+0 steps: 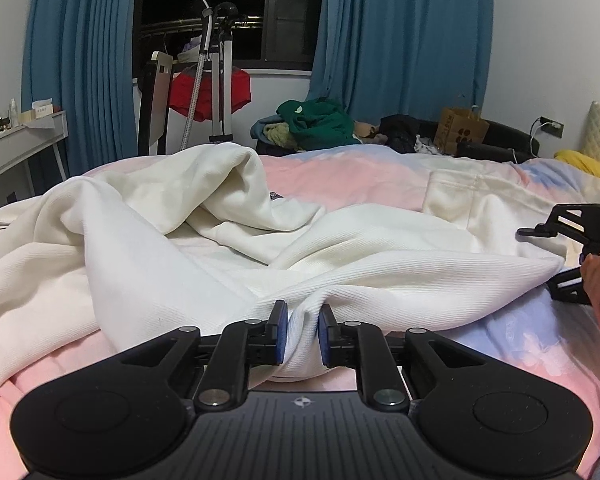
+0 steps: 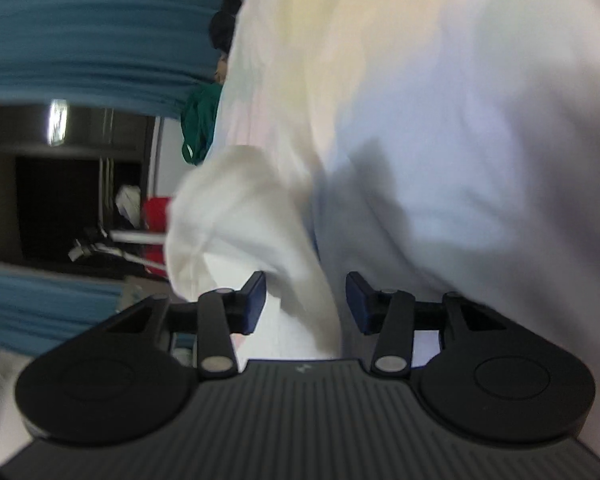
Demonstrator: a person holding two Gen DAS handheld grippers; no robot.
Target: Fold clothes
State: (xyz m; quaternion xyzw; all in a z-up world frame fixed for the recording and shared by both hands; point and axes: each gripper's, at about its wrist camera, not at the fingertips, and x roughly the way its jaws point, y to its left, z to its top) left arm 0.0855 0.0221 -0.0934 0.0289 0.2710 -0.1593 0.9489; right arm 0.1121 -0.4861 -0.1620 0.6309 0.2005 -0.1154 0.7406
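Pastel bedspread [image 1: 360, 168] underneath — left gripper [image 1: 303, 334] pinches white garment [image 1: 180, 240].

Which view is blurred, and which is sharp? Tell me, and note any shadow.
Left wrist view: sharp, with fisheye bending at the edges; the white garment shows its ribbing. Right wrist view: motion-blurred and rolled sideways; a dark shadow lies on the bedsheet beyond the hand-held gripper.

A bed [image 1: 372, 172] in pastel sheets bears a rumpled white garment [image 1: 140, 248].
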